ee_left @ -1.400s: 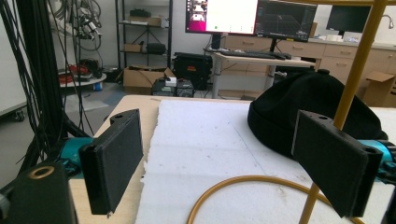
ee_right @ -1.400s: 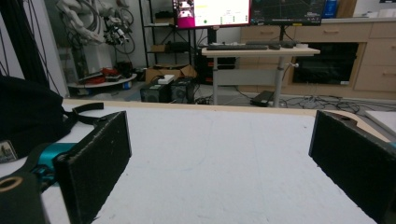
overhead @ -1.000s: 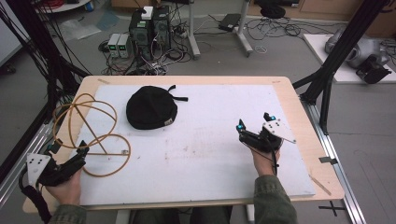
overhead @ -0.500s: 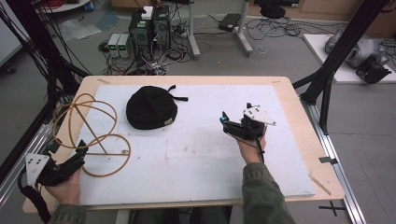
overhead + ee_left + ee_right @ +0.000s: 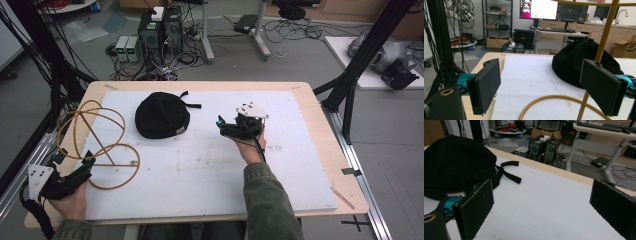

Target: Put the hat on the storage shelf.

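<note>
A black cap (image 5: 161,116) lies on the white board (image 5: 210,165), its strap (image 5: 192,105) trailing to the right. My right gripper (image 5: 229,123) hovers just right of the cap, open and empty, jaws pointing left at it. In the right gripper view the cap (image 5: 455,166) and strap (image 5: 510,173) sit ahead to the left of the open gripper (image 5: 544,207). A yellow wire hoop frame (image 5: 97,142) rests at the left. My left gripper (image 5: 75,160) is open at its near side. In the left gripper view a yellow rod (image 5: 602,37) passes behind the right pad (image 5: 600,87).
The wooden table edge (image 5: 330,145) runs around the board. Black frame posts (image 5: 357,70) stand at the right and bundled cables (image 5: 45,70) hang at the left. Computer boxes (image 5: 160,27) sit on the floor beyond the far edge.
My right gripper has travelled left and away from the person, from the right part of the board to just beside the cap. The left gripper and hoop have stayed put.
</note>
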The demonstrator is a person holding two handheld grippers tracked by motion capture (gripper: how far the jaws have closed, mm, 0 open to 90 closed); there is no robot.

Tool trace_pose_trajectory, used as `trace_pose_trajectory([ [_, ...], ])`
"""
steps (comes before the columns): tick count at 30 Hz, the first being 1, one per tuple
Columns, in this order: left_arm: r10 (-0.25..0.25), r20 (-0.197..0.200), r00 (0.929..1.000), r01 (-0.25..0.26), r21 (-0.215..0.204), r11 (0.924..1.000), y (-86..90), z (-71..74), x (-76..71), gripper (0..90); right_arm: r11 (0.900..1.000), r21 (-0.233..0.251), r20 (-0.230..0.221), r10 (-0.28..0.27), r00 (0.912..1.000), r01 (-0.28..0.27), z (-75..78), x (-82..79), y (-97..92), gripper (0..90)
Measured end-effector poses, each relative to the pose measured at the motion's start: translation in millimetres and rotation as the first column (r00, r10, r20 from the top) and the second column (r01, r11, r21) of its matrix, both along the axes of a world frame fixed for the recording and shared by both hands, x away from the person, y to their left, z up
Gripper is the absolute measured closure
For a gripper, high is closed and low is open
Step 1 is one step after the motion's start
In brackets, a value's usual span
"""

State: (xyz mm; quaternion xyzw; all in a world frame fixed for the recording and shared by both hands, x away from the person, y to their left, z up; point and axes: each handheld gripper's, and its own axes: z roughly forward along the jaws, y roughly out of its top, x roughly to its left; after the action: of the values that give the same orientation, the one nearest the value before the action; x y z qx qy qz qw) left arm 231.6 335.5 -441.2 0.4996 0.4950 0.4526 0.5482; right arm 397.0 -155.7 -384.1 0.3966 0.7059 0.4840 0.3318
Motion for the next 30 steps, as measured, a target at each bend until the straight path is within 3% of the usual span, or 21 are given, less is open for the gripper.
trace_pose_trajectory([
  [8,0.011,0.001,0.9999,-0.011,-0.002,0.9999,3.4,-0.1,-1.9,17.2,0.9994,-0.011,-0.037,0.033,0.9988,-0.034,-2.9,13.4,19.3,4.4],
  [19,0.016,-0.002,0.9999,-0.016,-0.004,0.9999,5.6,-0.9,-1.0,17.2,0.9981,-0.04,-0.049,0.044,0.9978,-0.046,0.1,33.6,48.5,4.4],
  [25,0.013,0.0,0.9999,-0.013,-0.007,0.9999,5.2,0.2,-2.1,17.3,0.9946,-0.05,-0.055,0.088,0.9946,-0.091,4.1,39.9,65.3,4.5],
  [30,0.007,0.002,1.0,-0.007,-0.006,1.0,3.4,0.5,-1.6,17.3,0.9907,-0.062,-0.103,0.114,0.9881,-0.121,3.7,48.1,78.3,4.4],
])
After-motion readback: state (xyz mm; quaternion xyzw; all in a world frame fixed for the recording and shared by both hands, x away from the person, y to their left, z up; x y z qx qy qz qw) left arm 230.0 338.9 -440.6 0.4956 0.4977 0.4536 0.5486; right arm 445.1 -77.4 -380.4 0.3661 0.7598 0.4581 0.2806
